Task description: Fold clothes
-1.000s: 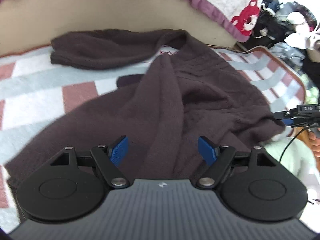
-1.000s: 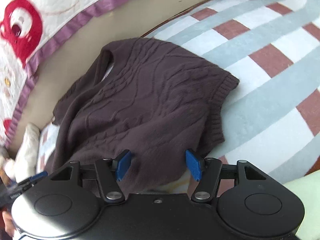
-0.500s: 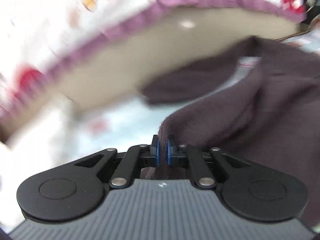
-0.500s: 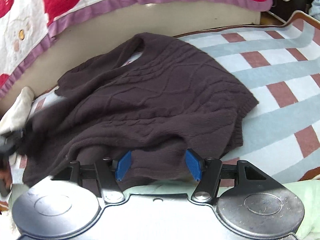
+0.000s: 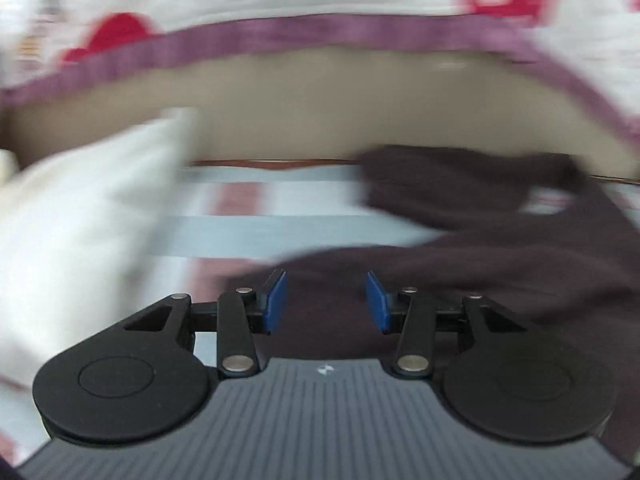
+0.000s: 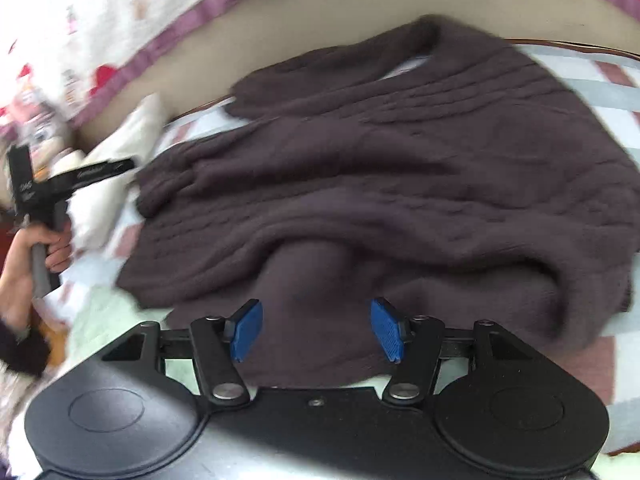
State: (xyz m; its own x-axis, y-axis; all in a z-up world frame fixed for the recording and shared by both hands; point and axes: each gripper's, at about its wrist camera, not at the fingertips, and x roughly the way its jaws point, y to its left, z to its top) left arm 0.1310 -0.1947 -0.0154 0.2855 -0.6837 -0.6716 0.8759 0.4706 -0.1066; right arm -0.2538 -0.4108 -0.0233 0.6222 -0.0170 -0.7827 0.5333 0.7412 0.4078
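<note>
A: Left wrist view, blurred. The left gripper (image 5: 326, 300) has its blue pads (image 5: 276, 302) parted and its jaws are opening; the dark sweater (image 5: 500, 264) lies under and beyond the gap, but neither pad presses on it.

B: Where does the sweater lie?

A: On the striped mat (image 5: 280, 224), spread from centre to right, one sleeve (image 5: 460, 176) stretched along the far edge by the beige wall (image 5: 320, 108). A white cloth (image 5: 80, 208) lies to the left, apart from the sweater.

B: And the right wrist view?

A: The right gripper (image 6: 316, 330) is released, jaws wide, pads (image 6: 386, 330) clear of the knit. The sweater (image 6: 400, 160) fills the middle, bunched into a fold just ahead of the pads, its neckline towards the wall (image 6: 320, 12).

B: What is at the left edge?

A: A hand (image 6: 28, 256) gripping the other tool's handle, beside the white cloth (image 6: 120, 152). A quilt (image 6: 100, 20) with a purple border hangs above.
</note>
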